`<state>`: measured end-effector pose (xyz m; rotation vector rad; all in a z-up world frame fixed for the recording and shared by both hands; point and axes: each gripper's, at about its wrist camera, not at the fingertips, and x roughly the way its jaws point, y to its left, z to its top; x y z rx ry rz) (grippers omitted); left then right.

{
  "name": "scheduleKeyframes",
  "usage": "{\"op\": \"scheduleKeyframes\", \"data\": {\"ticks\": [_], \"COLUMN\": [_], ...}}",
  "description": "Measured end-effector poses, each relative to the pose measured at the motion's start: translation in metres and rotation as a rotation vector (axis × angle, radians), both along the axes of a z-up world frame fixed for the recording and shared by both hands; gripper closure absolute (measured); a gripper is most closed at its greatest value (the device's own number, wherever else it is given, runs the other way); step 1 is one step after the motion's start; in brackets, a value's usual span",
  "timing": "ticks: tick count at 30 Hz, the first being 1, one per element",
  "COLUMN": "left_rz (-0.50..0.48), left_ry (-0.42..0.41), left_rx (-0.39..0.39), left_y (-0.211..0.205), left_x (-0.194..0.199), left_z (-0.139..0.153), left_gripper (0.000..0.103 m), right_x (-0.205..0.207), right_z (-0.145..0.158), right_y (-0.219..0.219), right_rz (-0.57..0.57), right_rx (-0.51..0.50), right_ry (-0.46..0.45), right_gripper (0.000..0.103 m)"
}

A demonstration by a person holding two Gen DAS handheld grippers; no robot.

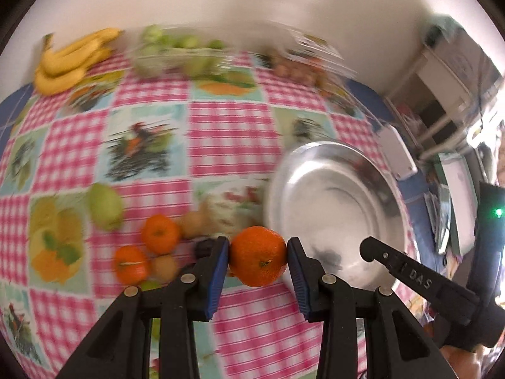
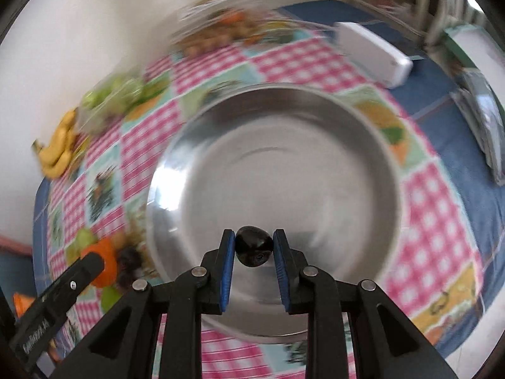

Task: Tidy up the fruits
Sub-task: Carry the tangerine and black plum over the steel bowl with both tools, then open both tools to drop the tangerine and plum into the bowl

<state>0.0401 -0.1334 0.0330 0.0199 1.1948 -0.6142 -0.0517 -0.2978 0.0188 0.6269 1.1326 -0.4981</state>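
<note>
Checked cloth covers the bench under both grippers. Right gripper (image 2: 254, 249) pinches a dark fruit (image 2: 254, 250), perhaps a plum, directly over the steel bowl (image 2: 315, 145). Left gripper (image 1: 258, 260) clamps a mandarin (image 1: 258, 260) just left of that bowl, nearer the loose fruit pile (image 1: 151, 252); bananas (image 1: 72, 60) lie far behind.

Behind your bowl (image 2: 372, 145), the far clear containers (image 1: 176, 53) smear into blur; you cannot tell their contents. The left gripper (image 2: 63, 297) hides part of an orange (image 2: 105, 263) beside it.
</note>
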Motion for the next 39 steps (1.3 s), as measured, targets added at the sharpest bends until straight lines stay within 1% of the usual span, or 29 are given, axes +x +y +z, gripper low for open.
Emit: {"op": "scheduleKeyframes", "data": {"ticks": [4, 9, 13, 16, 21, 24, 27, 28, 29, 31, 32, 33, 35, 37, 38, 39], "left_rz": [-0.075, -0.125, -0.128, -0.124, -0.124, -0.109, -0.100, -0.096, -0.095, -0.091, -0.089, -0.086, -0.073, -0.048, -0.034, -0.020], "left_ry": [-0.013, -0.016, -0.008, -0.003, -0.003, 0.002, 0.012, 0.009, 0.007, 0.003, 0.001, 0.000, -0.004, -0.011, -0.015, -0.019], "left_rx": [0.006, 0.027, 0.057, 0.062, 0.067, 0.076, 0.073, 0.071, 0.069, 0.060, 0.056, 0.054, 0.052, 0.064, 0.071, 0.079], "left_y": [-0.035, -0.056, -0.059, -0.056, -0.058, -0.059, -0.057, -0.056, -0.055, -0.053, -0.052, -0.050, -0.046, -0.040, -0.037, -0.034], "left_x": [-0.011, -0.018, -0.018, -0.018, -0.018, -0.016, -0.014, -0.013, -0.014, -0.014, -0.013, -0.013, -0.012, -0.009, -0.007, -0.006], "left_z": [-0.004, -0.015, -0.024, -0.026, -0.027, -0.029, -0.028, -0.026, -0.025, -0.021, -0.019, -0.017, -0.014, -0.012, -0.011, -0.011], "left_gripper": [0.063, 0.063, 0.063, 0.063, 0.063, 0.062, 0.058, 0.054, 0.052, 0.046, 0.045, 0.044, 0.040, 0.033, 0.031, 0.027], "right_x": [-0.012, -0.018, -0.018, -0.017, -0.017, -0.018, -0.015, -0.015, -0.015, -0.017, -0.018, -0.018, -0.018, -0.018, -0.017, -0.017], "right_z": [-0.001, -0.004, -0.010, -0.014, -0.016, -0.016, -0.018, -0.018, -0.018, -0.015, -0.014, -0.012, -0.008, -0.005, -0.004, -0.003], "right_y": [-0.019, -0.027, -0.024, -0.024, -0.027, -0.026, -0.026, -0.026, -0.026, -0.026, -0.026, -0.026, -0.024, -0.023, -0.022, -0.021], "right_rz": [-0.059, -0.077, -0.086, -0.089, -0.092, -0.096, -0.101, -0.102, -0.105, -0.112, -0.114, -0.117, -0.116, -0.111, -0.109, -0.106], "right_rx": [-0.003, 0.003, 0.020, 0.026, 0.031, 0.031, 0.036, 0.036, 0.037, 0.036, 0.033, 0.030, 0.024, 0.019, 0.015, 0.011], "right_ry": [0.017, 0.033, 0.062, 0.082, 0.088, 0.088, 0.089, 0.088, 0.085, 0.077, 0.072, 0.064, 0.046, 0.032, 0.027, 0.022], "right_gripper": [0.077, 0.077, 0.077, 0.077, 0.077, 0.077, 0.077, 0.077, 0.076, 0.069, 0.060, 0.053, 0.052, 0.050, 0.045, 0.038]}}
